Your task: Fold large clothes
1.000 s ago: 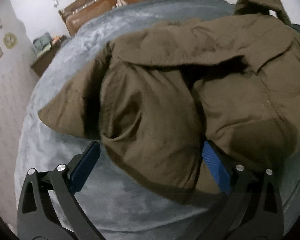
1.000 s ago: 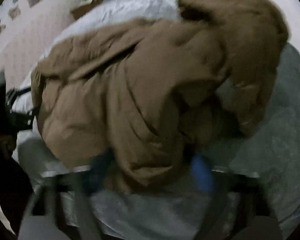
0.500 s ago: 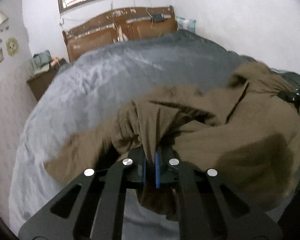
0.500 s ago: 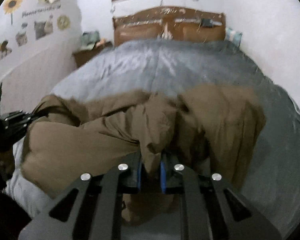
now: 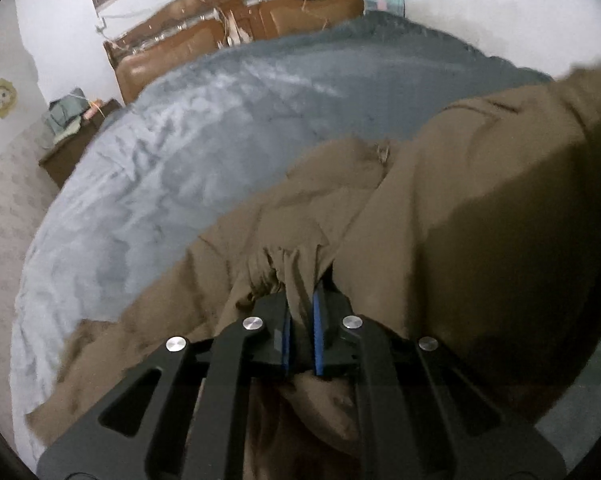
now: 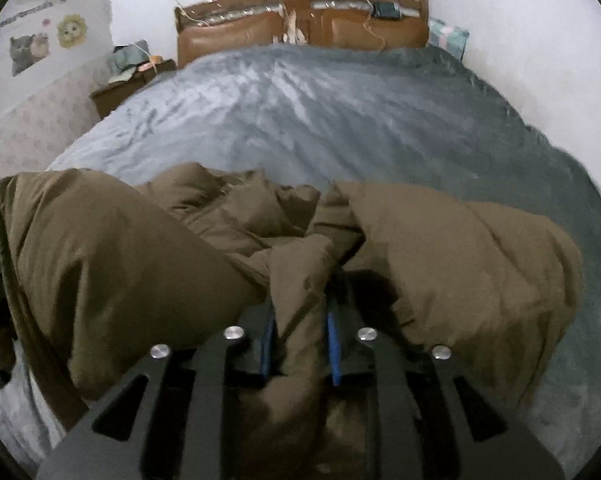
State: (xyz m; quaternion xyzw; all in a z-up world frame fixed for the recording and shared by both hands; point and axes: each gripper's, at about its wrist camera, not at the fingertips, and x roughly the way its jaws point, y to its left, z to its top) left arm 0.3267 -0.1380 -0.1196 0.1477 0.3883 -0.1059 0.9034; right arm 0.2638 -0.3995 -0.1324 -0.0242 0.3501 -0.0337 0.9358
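On the bed, ahead of both tongs: a bulky olive-brown padded coat [image 5: 480, 208] lies rumpled over the near end of a wide bed with a grey-blue plush blanket [image 5: 204, 152].
Left tongs [image 5: 300, 320]: black frame with blue-lined pads, drawn together on a gathered, elasticated bunch of the coat's cloth — the fold passes straight between the pads.
Right tongs [image 6: 298, 336]: same black frame and blue pads, clamped on a thicker ridge of the same coat [image 6: 460, 264]; the pads stand a little wider than the left pair's, with cloth filling the gap.
Coat by the left tongs: a big puffed mass rises to their right, flatter cloth trails off to their left and down toward the near edge of the bed.
Coat by the right tongs: one swollen lobe on each side of them, with creased folds heaped just beyond the tips — the cloth looks slack, not taut.
Blanket [image 6: 320, 112]: bare beyond the coat, running up to the headboard.
Far beyond the tongs: a brown wooden headboard with padded panels [image 6: 300, 24] against a white wall.
Beyond and left of the tongs: a low dark wooden nightstand [image 6: 128, 84] piled with small things, too small to tell apart.
Left wall: cat and sunflower stickers [image 6: 40, 42] above pale patterned wallpaper.
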